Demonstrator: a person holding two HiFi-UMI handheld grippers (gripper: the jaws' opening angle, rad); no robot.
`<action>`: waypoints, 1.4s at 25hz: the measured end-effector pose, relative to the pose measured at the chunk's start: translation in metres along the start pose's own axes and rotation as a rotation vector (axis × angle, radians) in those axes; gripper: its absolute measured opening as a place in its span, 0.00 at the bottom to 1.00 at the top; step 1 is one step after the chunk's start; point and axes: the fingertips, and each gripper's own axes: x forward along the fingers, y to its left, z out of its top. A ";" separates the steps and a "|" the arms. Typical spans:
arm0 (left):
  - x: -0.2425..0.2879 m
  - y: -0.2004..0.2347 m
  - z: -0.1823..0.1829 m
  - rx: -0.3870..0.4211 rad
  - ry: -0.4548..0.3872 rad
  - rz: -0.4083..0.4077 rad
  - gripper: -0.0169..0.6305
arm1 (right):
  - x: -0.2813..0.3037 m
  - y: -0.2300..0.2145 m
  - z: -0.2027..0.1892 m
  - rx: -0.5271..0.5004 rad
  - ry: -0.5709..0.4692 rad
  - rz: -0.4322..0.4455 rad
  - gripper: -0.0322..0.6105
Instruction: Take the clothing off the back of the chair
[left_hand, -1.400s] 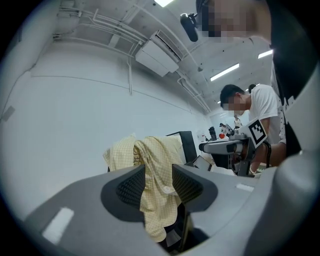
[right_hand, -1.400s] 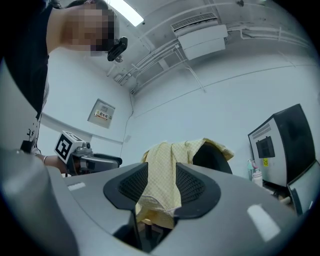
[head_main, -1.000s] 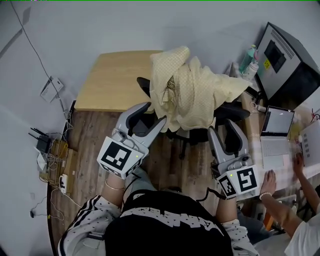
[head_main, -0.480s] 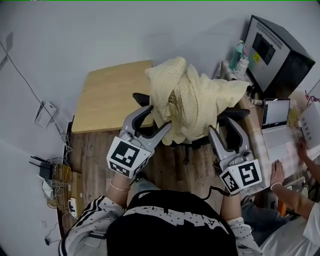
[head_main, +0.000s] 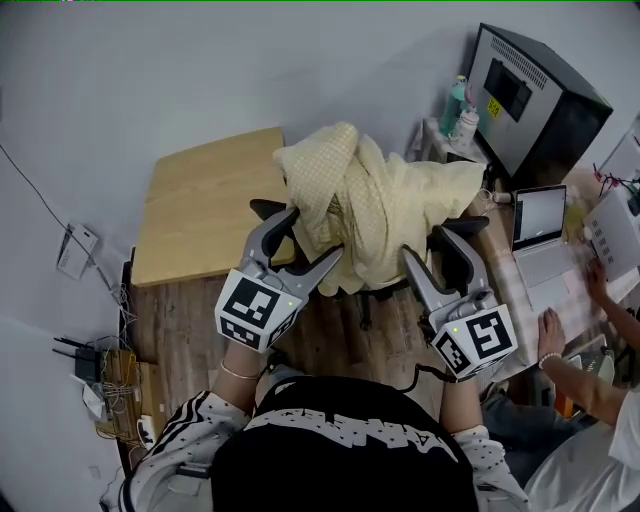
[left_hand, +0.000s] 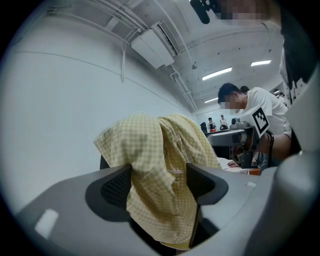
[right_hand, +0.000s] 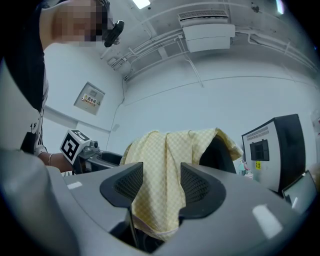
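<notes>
A pale yellow checked garment (head_main: 372, 205) hangs bunched over the back of a black office chair (head_main: 264, 208). My left gripper (head_main: 312, 236) is at its lower left edge, and its jaws are opening. In the left gripper view the garment (left_hand: 160, 165) shows in the gap of the left gripper (left_hand: 159, 182), and the pads do not press on it. My right gripper (head_main: 428, 245) is at the garment's lower right hem, its jaws also opening. In the right gripper view the cloth (right_hand: 160, 165) hangs beyond the right gripper (right_hand: 161, 182), with the chair back (right_hand: 220, 152) bare at the right.
A wooden table (head_main: 200, 190) stands against the wall left of the chair. To the right is a desk with a laptop (head_main: 540, 225), a black box (head_main: 535, 95) and bottles (head_main: 460, 105). A seated person's hand (head_main: 550, 345) rests there. Cables and a router (head_main: 90, 360) lie on the floor at left.
Both grippers have moved in towards the chair, up to the garment's lower edge. The left jaws have spread wider. The garment hangs as before.
</notes>
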 end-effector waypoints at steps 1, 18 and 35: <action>0.001 0.000 0.000 0.000 -0.002 -0.005 0.53 | 0.002 0.000 0.000 -0.003 0.004 0.001 0.43; -0.004 0.014 0.004 -0.009 -0.038 0.021 0.11 | 0.015 0.005 -0.001 -0.019 0.021 -0.025 0.09; -0.025 -0.004 0.022 0.025 -0.074 -0.010 0.07 | -0.015 0.009 0.023 -0.051 -0.053 -0.076 0.08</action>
